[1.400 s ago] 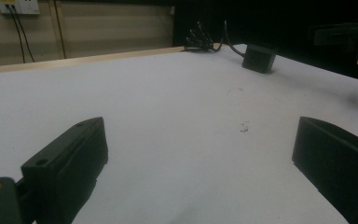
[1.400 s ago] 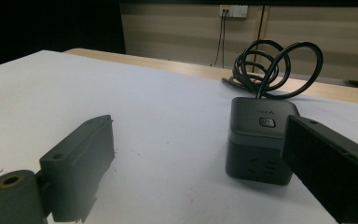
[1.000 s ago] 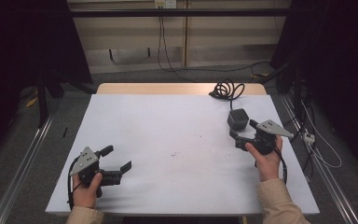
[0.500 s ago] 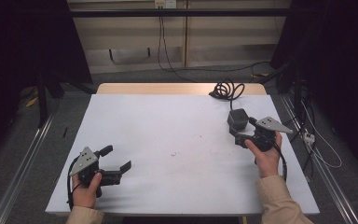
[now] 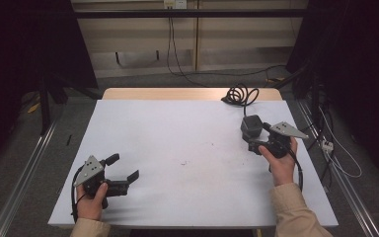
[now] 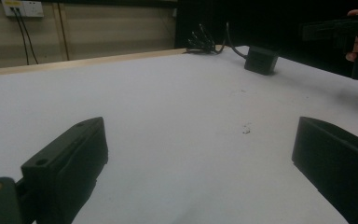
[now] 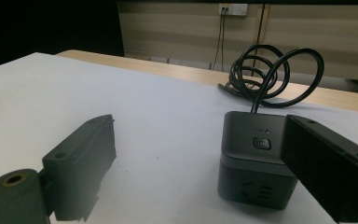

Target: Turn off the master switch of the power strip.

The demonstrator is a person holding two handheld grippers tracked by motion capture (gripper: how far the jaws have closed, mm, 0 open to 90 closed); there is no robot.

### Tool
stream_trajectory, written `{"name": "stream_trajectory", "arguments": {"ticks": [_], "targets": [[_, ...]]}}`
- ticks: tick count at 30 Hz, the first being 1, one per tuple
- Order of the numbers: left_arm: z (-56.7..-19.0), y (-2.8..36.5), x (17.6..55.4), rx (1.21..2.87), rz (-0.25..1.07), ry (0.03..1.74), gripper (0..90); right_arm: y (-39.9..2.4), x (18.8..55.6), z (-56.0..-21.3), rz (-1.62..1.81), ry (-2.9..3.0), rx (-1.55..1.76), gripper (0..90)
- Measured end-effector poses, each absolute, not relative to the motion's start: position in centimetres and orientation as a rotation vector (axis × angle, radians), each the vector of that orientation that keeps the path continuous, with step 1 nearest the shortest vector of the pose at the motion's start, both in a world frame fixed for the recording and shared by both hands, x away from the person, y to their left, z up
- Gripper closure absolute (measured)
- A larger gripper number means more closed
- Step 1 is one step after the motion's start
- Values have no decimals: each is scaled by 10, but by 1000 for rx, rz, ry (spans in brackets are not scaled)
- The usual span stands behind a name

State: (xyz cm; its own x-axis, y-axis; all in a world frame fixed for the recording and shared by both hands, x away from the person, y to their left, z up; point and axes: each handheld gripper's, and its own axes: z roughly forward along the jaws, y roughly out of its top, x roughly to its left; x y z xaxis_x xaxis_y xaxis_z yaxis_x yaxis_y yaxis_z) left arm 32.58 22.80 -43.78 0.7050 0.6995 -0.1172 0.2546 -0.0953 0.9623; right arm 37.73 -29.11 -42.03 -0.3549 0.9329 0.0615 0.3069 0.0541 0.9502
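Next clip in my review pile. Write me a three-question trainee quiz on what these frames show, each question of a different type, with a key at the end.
1. True or false: the right tongs are shut on the black power cube.
2. Multiple choice: where does the coiled black cable lie? A) at the far edge of the table, beyond the cube; B) beside the left tongs; C) on the floor at the left.
3. Fill in: on top of the cube, in the right gripper view, sits a small square ____.

Key
1. False. Both jaws stand wide apart, with the cube just ahead of them.
2. A.
3. Button.
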Motion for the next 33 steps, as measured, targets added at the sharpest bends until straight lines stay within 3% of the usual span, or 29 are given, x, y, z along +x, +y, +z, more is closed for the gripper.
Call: {"name": "stream_trajectory", "arguments": {"ticks": [23,33], "targets": [[-438,227,326,1673,442,779,31,-295,383,-417,1312,1720,1249,107],[-438,227,326,1668,443,783,31,-297,385,-415,1310,1717,1247,167]]}}
